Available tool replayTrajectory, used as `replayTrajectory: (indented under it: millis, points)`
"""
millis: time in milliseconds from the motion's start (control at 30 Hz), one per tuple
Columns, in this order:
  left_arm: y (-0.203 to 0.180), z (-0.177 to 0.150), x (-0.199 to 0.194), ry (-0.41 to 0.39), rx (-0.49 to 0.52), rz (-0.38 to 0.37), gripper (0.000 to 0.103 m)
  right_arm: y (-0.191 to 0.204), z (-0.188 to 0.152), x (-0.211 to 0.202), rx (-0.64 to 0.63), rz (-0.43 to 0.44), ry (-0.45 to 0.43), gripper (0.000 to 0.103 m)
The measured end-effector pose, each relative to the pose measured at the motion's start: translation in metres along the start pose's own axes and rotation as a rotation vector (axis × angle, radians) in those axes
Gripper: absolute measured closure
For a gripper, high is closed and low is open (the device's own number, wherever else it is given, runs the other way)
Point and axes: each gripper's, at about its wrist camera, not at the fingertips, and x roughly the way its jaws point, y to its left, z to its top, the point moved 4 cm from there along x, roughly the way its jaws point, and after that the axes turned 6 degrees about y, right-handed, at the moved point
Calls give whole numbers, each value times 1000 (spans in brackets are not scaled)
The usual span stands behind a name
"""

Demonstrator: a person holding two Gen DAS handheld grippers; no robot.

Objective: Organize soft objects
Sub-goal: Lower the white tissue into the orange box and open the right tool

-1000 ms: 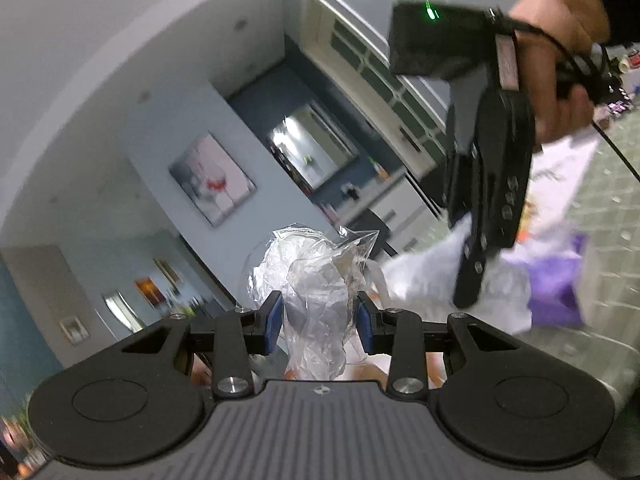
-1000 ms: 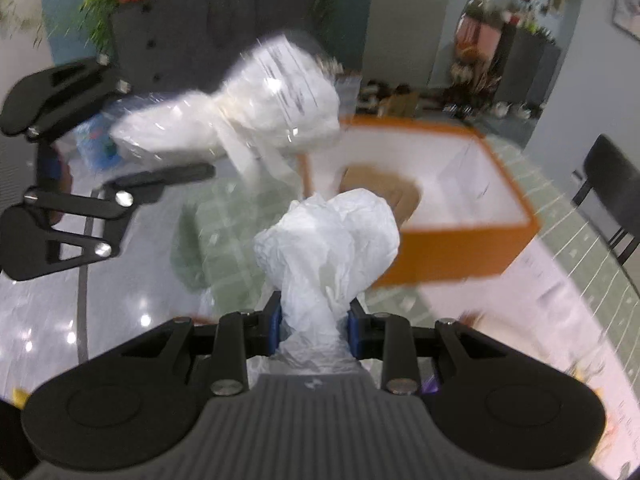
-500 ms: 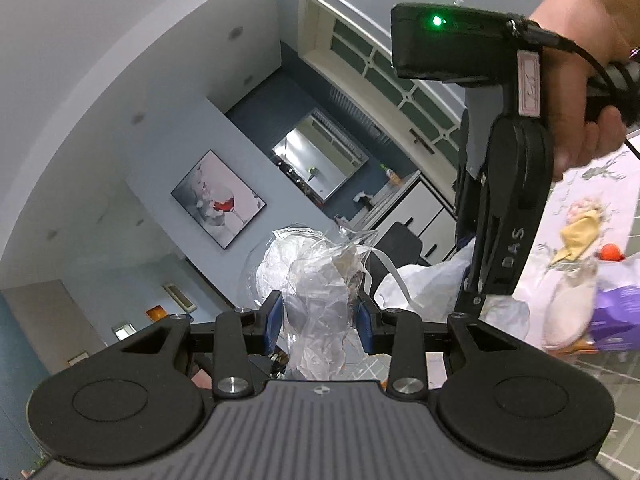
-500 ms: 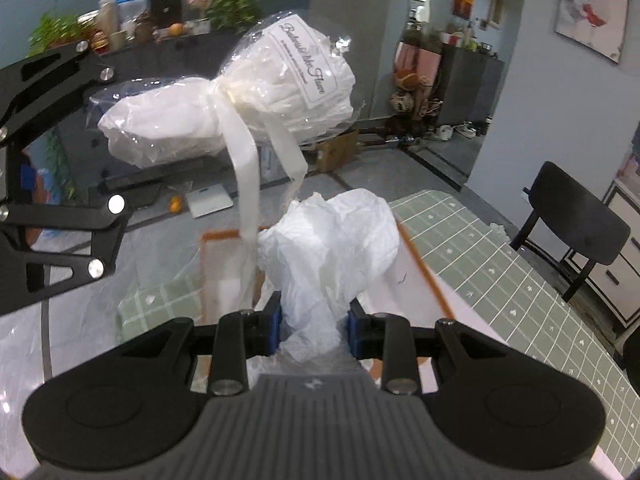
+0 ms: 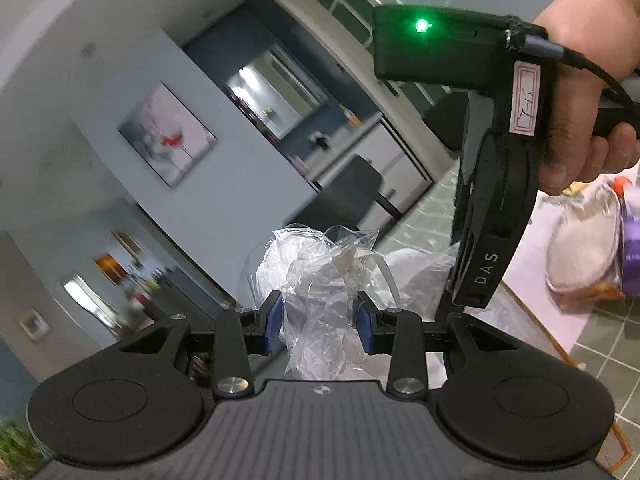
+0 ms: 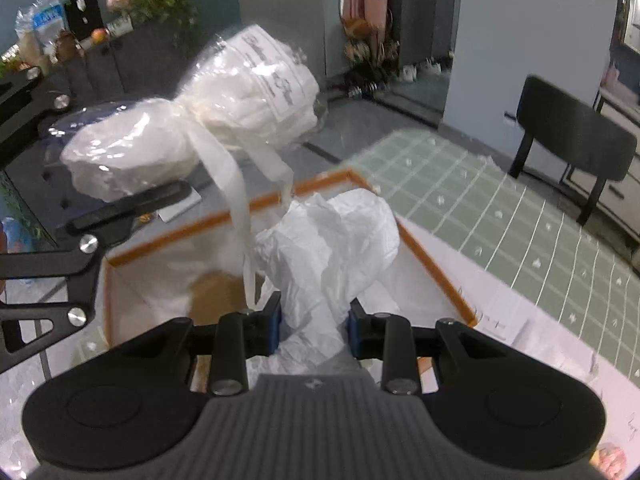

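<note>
Left gripper (image 5: 320, 328) is clamped on the crinkled end of a clear plastic bag (image 6: 192, 120) full of white soft stuff, cinched in the middle with a white ribbon (image 6: 236, 196). Bag hangs in the air above the orange-rimmed box (image 6: 432, 264), ribbon tails dangling toward it. Right gripper (image 6: 314, 330) is clamped on a wad of white crumpled paper (image 6: 332, 248), held over the box's open white interior. Box sits on the green grid mat (image 6: 500, 200). From my left camera the right hand (image 5: 580, 120) and its tool show at upper right, just beside the bag. A black chair (image 6: 572, 140) stands beyond the table edge.
</note>
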Motion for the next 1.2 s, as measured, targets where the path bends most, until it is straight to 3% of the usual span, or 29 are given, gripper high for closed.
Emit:
replayTrajectory:
  millis: [200,633,1200]
  points:
    - [-9,-28,25,58,14,-68,60,-3,0,41,-26,-56,42,72]
    - [-36,-54,44,167,88,-192,60,-9,-10,80,-130,-135,147,70]
    - [-56,-68,58,257,222,-230,60,-13,-14,119,-216,-165,227,68]
